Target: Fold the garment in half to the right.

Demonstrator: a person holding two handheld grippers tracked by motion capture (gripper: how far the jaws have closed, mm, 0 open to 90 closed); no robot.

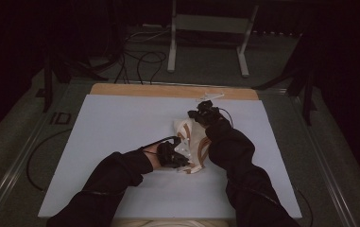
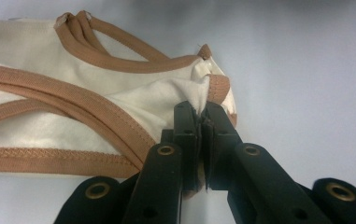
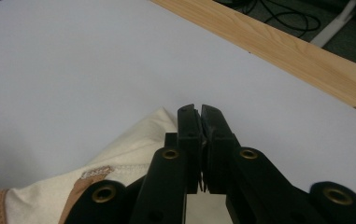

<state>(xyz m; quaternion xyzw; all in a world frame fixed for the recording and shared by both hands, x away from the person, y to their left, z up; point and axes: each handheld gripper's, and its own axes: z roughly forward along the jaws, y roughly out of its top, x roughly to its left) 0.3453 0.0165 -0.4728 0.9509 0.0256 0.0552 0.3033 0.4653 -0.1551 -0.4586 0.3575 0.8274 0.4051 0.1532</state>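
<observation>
Cream cotton trimmed in tan binding, the small garment, a tank top or like undergarment by its straps, lies bunched near the middle of the white board, between the two hands. The left gripper has its jaws pressed together on a gathered corner of the fabric beside a tan-bound edge, at the garment's near end. The right gripper has its jaws together too, at the garment's far end; cream cloth lies under and beside them, but whether any of it is pinched between them I cannot tell. The step in hand looks like spreading or folding the garment. To do it well, I judge the two pinches should draw apart evenly and stay low over the board, so the cloth comes taut without the thin straps twisting or a corner slipping from the left pinch, which bites on little material. The loose straps at the garment's side could tangle or fold under. Beyond the garment, the board's far end meets a bare wooden edge, with a small pale object lying just past the right gripper. Farther off on the floor are cables and a metal stand, well clear of the work.
</observation>
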